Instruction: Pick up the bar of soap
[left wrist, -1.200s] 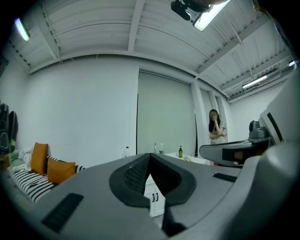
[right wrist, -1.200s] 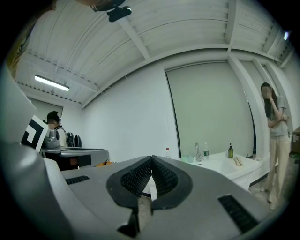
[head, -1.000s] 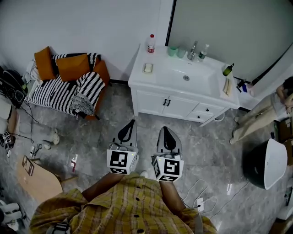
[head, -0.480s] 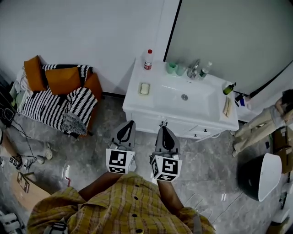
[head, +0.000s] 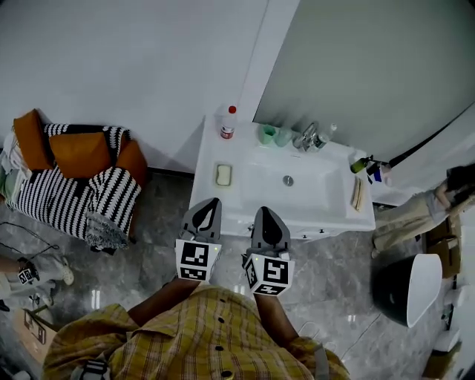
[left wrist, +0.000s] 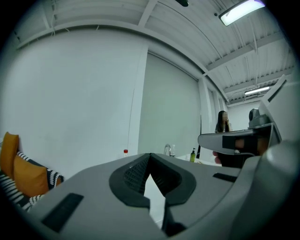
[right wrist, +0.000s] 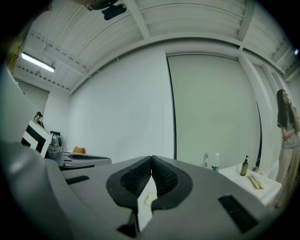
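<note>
Head view looks down past a checked shirt (head: 200, 334) to the left gripper (head: 211, 200) and the right gripper (head: 266, 211), held side by side at the front edge of the washstand (head: 326, 204). Both have their jaws closed on nothing: each gripper view shows the ribbed pads meeting at the tip. The bar of soap (head: 223, 174) lies on the left end of the washstand, just beyond the left gripper and left of the basin (head: 286, 182). At the back of the washstand stand a red-capped bottle (head: 227, 122) and the tap (head: 306, 137).

The step in hand looks like the approach. The left gripper is the closer one, so it should open well before the soap, come down over the bar and close across its narrow sides. Soap may be slippery, so a low, square hold seems safest.

Only the head view shows the soap plainly. In the left gripper view the jaws themselves hide that end of the washstand, leaving just the bottle cap and tap above them. The gripper views add the ceiling lights (left wrist: 241, 11), which the head view lacks.
</note>
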### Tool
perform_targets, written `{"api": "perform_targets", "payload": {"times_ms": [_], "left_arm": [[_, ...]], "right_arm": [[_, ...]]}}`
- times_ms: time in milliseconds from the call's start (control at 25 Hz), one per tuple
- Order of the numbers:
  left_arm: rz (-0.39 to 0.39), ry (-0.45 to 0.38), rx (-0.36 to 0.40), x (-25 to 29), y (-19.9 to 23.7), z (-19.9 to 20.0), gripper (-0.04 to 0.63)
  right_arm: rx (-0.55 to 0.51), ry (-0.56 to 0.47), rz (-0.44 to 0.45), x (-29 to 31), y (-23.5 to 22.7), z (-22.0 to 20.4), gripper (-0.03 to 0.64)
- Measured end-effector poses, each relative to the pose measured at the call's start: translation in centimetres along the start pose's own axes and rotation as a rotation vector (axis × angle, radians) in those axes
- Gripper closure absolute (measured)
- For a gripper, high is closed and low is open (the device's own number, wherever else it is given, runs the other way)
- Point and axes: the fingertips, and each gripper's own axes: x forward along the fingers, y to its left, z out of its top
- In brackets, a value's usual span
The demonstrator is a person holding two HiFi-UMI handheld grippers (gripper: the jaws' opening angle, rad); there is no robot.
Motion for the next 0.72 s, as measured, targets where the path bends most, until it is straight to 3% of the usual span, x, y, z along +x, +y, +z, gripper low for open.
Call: {"api": "perform_targets", "payload": {"times_ms": [400,720], "left_arm": [[-0.001,0.072,-0.023,6.5,2.6,-1.4,0.584],[0.045,0.138,-0.047,12.7,4.6,-3.0,0.584]], "right_arm": [[0.011,0.031,0.002,6.3,-1.9,-0.8,0.598],[0.037,0.028,0.026,11.9,-4.9,-1.5,0.598]]}}
